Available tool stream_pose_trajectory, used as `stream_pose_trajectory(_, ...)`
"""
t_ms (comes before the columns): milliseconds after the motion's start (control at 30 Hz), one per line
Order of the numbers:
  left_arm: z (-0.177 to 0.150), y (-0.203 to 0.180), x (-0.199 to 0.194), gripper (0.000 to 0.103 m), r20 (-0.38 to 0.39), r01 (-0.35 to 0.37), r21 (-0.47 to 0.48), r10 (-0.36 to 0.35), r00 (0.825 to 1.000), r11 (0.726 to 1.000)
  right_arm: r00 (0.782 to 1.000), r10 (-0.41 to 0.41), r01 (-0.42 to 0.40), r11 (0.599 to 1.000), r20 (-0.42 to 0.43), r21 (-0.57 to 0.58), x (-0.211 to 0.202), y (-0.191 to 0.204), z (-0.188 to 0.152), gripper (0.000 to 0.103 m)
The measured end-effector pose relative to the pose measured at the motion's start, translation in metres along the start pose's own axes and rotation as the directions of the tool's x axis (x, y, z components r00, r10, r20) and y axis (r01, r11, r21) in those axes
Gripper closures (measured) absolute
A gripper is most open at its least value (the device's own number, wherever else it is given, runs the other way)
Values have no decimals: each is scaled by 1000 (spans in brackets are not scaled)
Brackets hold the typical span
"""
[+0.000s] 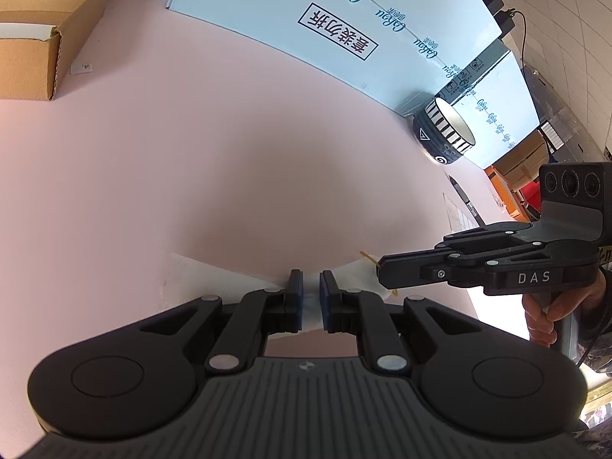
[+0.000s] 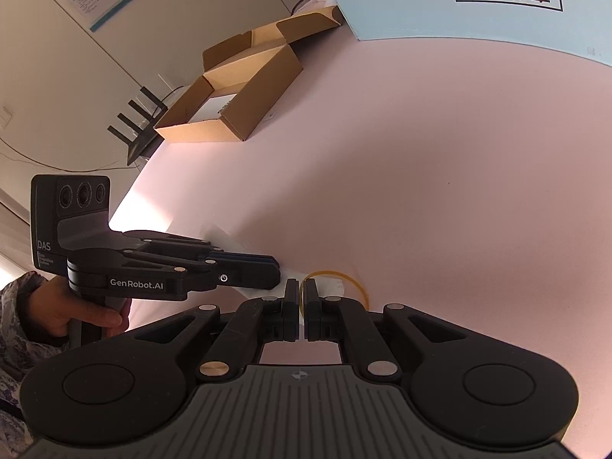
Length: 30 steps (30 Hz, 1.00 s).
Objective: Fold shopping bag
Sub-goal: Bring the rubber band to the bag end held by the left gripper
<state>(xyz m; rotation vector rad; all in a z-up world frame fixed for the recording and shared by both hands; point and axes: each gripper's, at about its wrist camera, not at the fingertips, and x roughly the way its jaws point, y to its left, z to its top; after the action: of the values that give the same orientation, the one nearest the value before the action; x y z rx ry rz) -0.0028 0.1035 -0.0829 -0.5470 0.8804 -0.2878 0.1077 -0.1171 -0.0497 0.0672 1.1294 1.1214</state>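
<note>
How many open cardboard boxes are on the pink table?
1 for certain: an open cardboard box at the pink table's far edge by the wall. Another may lie partly hidden behind it.

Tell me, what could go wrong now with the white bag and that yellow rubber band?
1. The right gripper pinches only a thin bit of the rubber band, so the band might slip out or snap away.
2. The left gripper holds the folded white bag at one narrow spot; if it lets go, the bag may spring open.
3. Both grippers are very close together, so they might bump each other.
</note>
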Motion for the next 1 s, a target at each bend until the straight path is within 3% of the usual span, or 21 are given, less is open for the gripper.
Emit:
stream_pose_trajectory(467, -2, 0, -1, 93, 8, 0, 2, 0, 1000, 1000, 1000, 12, -13, 997, 13, 82, 2, -5, -13, 98)
stream_pose_trajectory(600, -2, 1, -1, 93, 8, 2, -1, -2, 1000, 1000, 999, 0, -2, 999, 53, 33, -10, 0, -11, 91)
stream_pose_trajectory(667, -2, 1, -1, 93, 7, 3, 0, -3, 1000, 1000, 997, -46, 51, 995, 66, -81, -18, 6, -5, 82)
stream_pose_trajectory(767, -2, 2, -1, 93, 7, 5, 0, -5, 1000, 1000, 996, -86, 91, 982, 35, -164, -19, 6, -2, 82)
stream_pose_trajectory(1000, -4, 0, -1, 93, 13, 0, -2, 1, 1000, 1000, 995, -97, 91, 973, -17, -211, -6, 5, -11, 82)
